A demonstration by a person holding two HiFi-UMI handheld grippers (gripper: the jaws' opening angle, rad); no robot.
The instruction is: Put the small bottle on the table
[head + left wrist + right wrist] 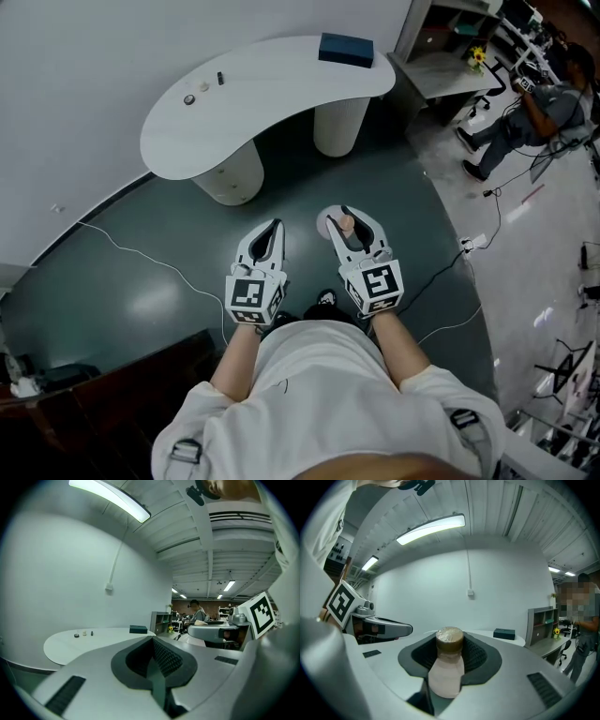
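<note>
The small pale-pink bottle (446, 670) with a brown cap sits between the jaws of the right gripper (450, 649), which clench on its body. It is over the dark floor (141, 281) — well apart from the white curved bench (272, 84). The left gripper (157, 663) has its jaws pressed together, with nothing between them.

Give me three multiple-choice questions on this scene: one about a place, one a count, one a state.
1. Where is the dark blue box? A on a chair; B on the white table; C in a drawer.
2. How many small items lie at the table's left end? A one; B three; C six.
3. The right claw is: A empty; B wide open; C shut on the small bottle.
Answers: B, it sits at the table's right end; B, three specks show there; C, the pads press the bottle's sides.
</note>
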